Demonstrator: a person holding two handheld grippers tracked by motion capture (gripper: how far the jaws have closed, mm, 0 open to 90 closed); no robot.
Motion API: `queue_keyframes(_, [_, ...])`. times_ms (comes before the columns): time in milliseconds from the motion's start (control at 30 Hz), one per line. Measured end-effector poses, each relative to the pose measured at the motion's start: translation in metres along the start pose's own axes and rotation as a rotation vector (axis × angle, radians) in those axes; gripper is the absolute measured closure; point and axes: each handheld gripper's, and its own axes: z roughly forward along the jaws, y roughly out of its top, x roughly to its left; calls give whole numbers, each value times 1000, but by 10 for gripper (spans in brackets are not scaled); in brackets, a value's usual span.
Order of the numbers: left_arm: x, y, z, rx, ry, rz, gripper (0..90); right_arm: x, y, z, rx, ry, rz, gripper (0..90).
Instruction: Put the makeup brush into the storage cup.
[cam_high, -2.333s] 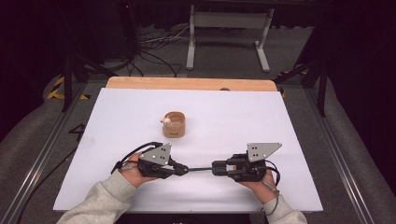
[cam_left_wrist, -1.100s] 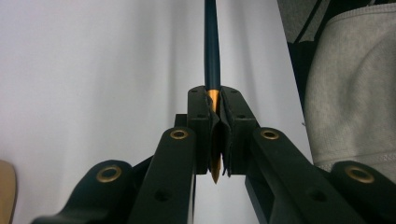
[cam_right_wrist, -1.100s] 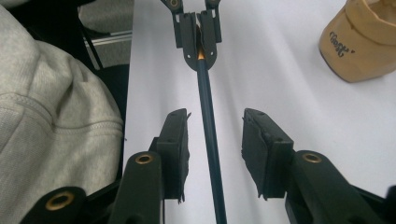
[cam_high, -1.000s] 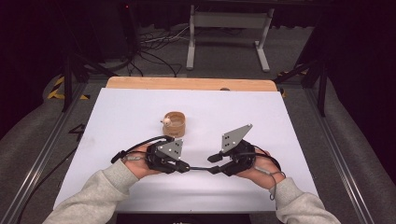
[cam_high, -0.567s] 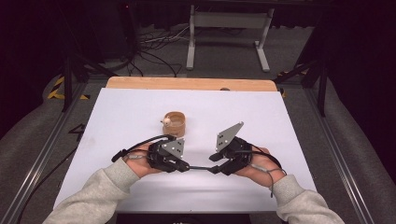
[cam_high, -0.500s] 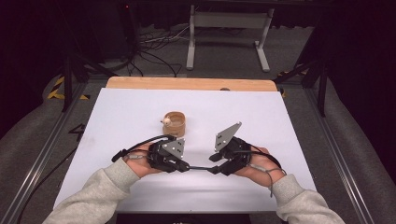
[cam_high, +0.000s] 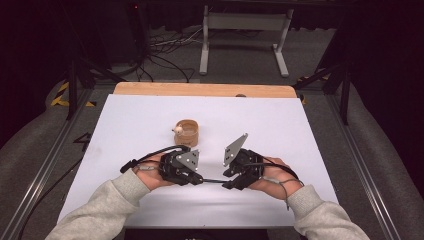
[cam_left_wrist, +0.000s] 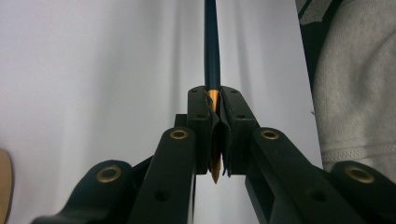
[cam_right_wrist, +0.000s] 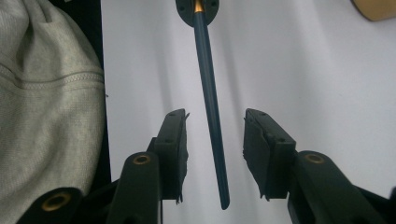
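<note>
Pen (cam_right_wrist: 211, 107) runs between the two grippers, low over the white desk (cam_high: 125, 115) near its front edge. The left gripper (cam_left_wrist: 214, 135) has its fingers clenched on the gold-tipped end, the point poking out behind the pads. The right gripper (cam_right_wrist: 215, 154) has its fingers spread to either side of the dark barrel, and neither pad touches it, so that end hangs free in the gap.

Compared with a couple of seconds ago, both hands have swung: then the grippers lay in one straight line across the desk, now each is angled inward and the plates on top tilt toward each other. The right gripper (cam_high: 239, 172) has changed most, while the left gripper (cam_high: 187, 172) has barely shifted. In the last half second the right fingers have been closing a little, with the barrel between them.

My guess is that a handover or a pull on the barrel is being set up, and the right side has no grip yet. The small wooden bowl (cam_high: 187, 132) sits untouched, well behind the hands.
</note>
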Motion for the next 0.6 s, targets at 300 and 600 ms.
queue_keyframes(300, [0, 3, 1, 12, -8, 14, 838, 2, 5, 6, 53, 5, -14, 626])
queue_keyframes(600, [-2, 5, 1, 26, -14, 17, 838, 2, 9, 12, 96, 16, -51, 655])
